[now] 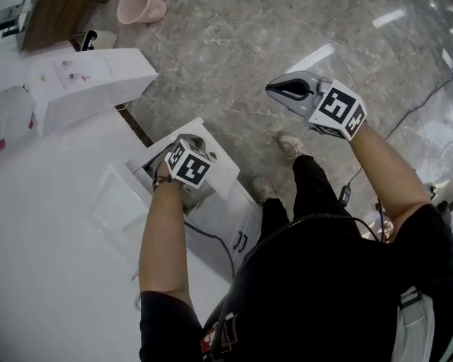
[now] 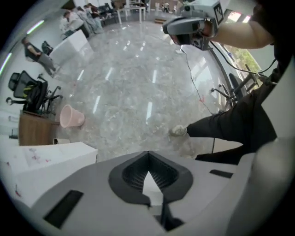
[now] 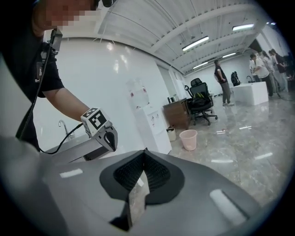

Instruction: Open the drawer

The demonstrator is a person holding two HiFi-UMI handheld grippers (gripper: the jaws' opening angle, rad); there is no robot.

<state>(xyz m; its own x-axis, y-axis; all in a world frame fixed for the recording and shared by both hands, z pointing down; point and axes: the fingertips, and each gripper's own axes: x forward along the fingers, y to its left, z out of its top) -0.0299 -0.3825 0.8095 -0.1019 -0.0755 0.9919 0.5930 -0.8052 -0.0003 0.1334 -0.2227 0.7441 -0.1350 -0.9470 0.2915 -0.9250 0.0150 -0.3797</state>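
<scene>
Although the task asks to open the drawer (image 1: 225, 170), I judge that this step is mostly done. Near the centre of the head view the drawer stands out from the edge of the white tabletop (image 1: 56, 247), above the lower drawer fronts (image 1: 237, 226), which are closed.

The left tongs (image 1: 190, 157) hang directly over the drawer and point down. Their jaws are pressed together with nothing between them. The right tongs (image 1: 274, 88) are in the upper right, well apart from the drawer and over the floor (image 1: 233, 63) — also closed and empty.

If the drawer must come out further, the left tongs would need to open, go down to its front edge and pull toward the person. Otherwise the hands only need to move away.

What lies in the drawer I cannot tell, because the left tongs and the forearm cover the inside. The pink bucket (image 1: 141, 8) at the top edge shows no contents from here.
</scene>
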